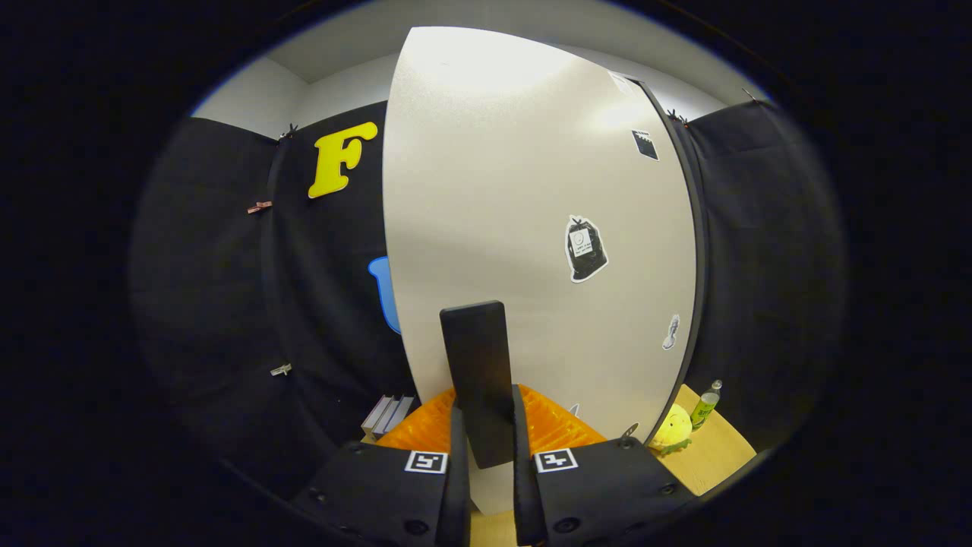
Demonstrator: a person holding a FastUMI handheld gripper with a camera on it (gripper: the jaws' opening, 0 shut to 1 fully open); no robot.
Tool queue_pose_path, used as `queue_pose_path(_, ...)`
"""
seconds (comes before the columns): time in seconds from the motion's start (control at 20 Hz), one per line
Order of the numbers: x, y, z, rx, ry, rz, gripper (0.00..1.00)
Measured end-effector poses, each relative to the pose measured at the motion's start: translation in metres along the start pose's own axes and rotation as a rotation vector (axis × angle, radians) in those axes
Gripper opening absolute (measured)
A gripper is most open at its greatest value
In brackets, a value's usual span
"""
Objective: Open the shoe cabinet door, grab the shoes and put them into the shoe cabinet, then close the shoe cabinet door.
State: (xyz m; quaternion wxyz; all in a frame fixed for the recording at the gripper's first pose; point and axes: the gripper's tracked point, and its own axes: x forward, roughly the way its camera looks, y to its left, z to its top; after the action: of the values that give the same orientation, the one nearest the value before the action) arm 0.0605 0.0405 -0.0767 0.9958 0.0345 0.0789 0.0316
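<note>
The shoe cabinet's pale door [516,228] stands just ahead of me, with a few stickers on its face. Its left edge shows against the booth's wall, and a dark frame runs down its right side. A black flat handle [478,349] sticks out from the lower door towards me. My gripper [487,401] is shut on this handle, one finger pressing on each side of its near end.
A wooden surface [717,448] lies low to the right of the door, with a yellow plush toy [672,429] and a small green bottle [706,403] on it. Some grey flat items [387,414] stand low on the left, beside the fingers.
</note>
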Motion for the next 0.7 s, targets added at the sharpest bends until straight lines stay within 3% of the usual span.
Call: queue_pose_path(0.7, -0.058, -0.043, 0.004, -0.057, 0.023, 0.085, 0.26)
